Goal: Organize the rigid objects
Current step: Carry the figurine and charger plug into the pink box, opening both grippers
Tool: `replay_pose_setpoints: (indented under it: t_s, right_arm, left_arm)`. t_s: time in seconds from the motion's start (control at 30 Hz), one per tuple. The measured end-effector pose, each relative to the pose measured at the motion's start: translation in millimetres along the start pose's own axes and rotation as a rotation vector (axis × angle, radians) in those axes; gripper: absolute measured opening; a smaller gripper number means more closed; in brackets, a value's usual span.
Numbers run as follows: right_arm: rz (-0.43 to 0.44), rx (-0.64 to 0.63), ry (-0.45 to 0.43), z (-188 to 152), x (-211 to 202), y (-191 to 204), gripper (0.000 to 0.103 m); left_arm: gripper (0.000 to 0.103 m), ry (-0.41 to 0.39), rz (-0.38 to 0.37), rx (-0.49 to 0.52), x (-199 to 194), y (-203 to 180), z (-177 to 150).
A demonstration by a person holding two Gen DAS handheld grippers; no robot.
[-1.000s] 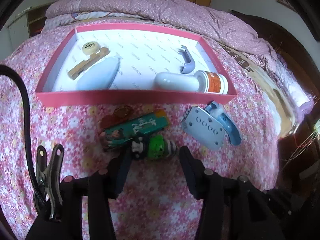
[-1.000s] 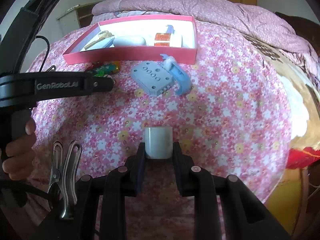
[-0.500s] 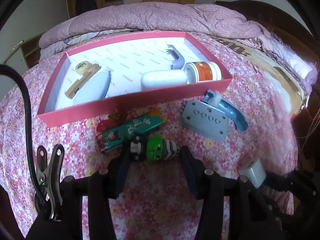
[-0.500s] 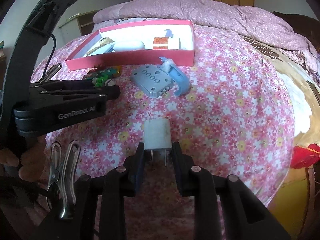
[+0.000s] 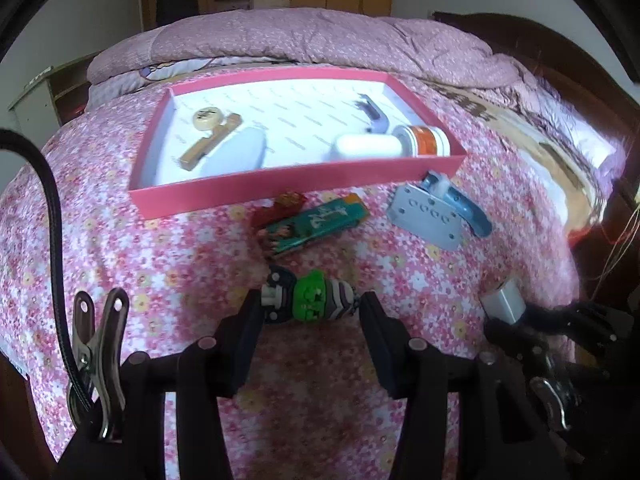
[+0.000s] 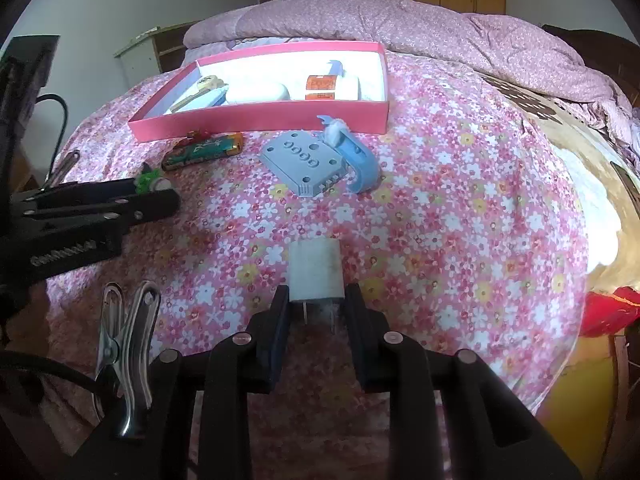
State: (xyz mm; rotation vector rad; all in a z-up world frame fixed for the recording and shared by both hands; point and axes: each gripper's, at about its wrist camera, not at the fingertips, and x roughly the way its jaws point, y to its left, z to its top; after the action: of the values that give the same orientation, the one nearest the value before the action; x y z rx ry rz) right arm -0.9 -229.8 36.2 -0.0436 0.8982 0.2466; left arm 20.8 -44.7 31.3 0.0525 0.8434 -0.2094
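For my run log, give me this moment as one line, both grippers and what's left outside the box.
left gripper: shut on green toy figure | right gripper: shut on white plug | outside pink box: teal lighter, grey plate

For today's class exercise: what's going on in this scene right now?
A person is tidying items on a flowered bedspread into a pink box. The left gripper holds a green toy; the right gripper grips a white plug. A grey plate, blue clip and green pack remain outside the box.
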Motion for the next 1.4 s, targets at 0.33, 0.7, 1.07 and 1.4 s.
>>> replay_pose_setpoints:
  t_s: [0.33, 0.7, 1.07, 1.4]
  right_arm:
    - [-0.056, -0.010, 0.001, 2.1, 2.4, 8.0, 0.027]
    - [-0.057, -0.005, 0.003, 2.7, 2.2, 8.8, 0.027]
    - [0.060, 0.056, 0.013, 21.1, -0.7, -1.5, 0.027]
    - [0.090, 0.075, -0.019, 70.7, -2.6, -12.4, 0.027]
  left_arm:
    - [0.052, -0.018, -0.046, -0.066, -8.1, 28.1, -3.7]
    - [0.052, -0.038, -0.022, -0.060, -6.1, 33.6, -7.7]
    - [0.052, -0.086, -0.005, -0.079, -14.9, 47.1, 17.4]
    - [0.052, -0.093, -0.020, -0.089, -2.4, 50.8, 60.4]
